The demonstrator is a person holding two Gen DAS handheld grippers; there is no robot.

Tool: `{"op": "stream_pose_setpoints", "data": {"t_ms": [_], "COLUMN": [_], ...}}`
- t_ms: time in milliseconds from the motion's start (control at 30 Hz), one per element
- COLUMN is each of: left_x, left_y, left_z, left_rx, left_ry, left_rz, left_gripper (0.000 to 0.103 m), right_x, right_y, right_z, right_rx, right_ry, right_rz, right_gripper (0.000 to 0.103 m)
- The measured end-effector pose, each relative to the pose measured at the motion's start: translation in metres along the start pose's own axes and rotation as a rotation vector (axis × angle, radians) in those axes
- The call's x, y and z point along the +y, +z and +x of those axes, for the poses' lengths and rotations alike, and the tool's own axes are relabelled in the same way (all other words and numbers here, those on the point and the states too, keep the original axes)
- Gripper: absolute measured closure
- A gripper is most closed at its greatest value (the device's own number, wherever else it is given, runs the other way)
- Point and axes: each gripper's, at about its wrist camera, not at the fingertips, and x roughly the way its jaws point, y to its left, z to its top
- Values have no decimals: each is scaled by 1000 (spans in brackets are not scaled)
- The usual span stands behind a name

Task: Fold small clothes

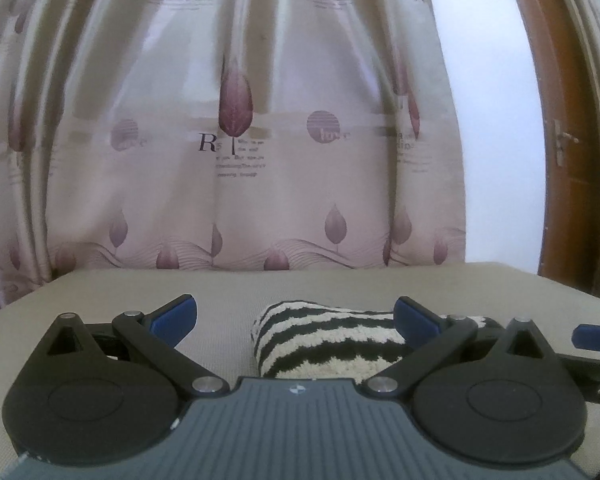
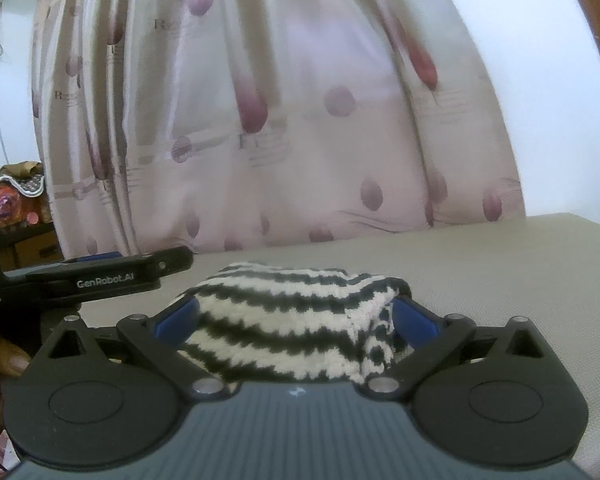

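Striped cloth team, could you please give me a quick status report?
Left gripper open, right gripper open, both straddling the striped cloth. Cloth bunched on the beige surface, not flat. Nothing in the way.

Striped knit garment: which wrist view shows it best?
The right wrist view: the black-and-white striped knit garment fills the space between the open right gripper fingers, folded in a bundle on the beige table. The left wrist view shows only its end, partly hidden behind the open left gripper.

Black left tongs (image 1: 296,320), blue fingertip pads (image 1: 172,317), silver screws, ribbed grey body
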Motion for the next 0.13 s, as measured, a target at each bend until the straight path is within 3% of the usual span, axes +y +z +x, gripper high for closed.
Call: {"op": "stream_pose_setpoints", "data": {"t_ms": [133], "left_x": [0], "left_y": [1], "left_z": [0], "left_rx": [1], "left_ry": [16], "left_rz": [-1], "left_gripper": [0], "right_x": [1], "right_y": [0], "right_z": [1], "right_rx": [6], "right_ry": [-25], "right_rz": [-14], "right_gripper": [0]}}
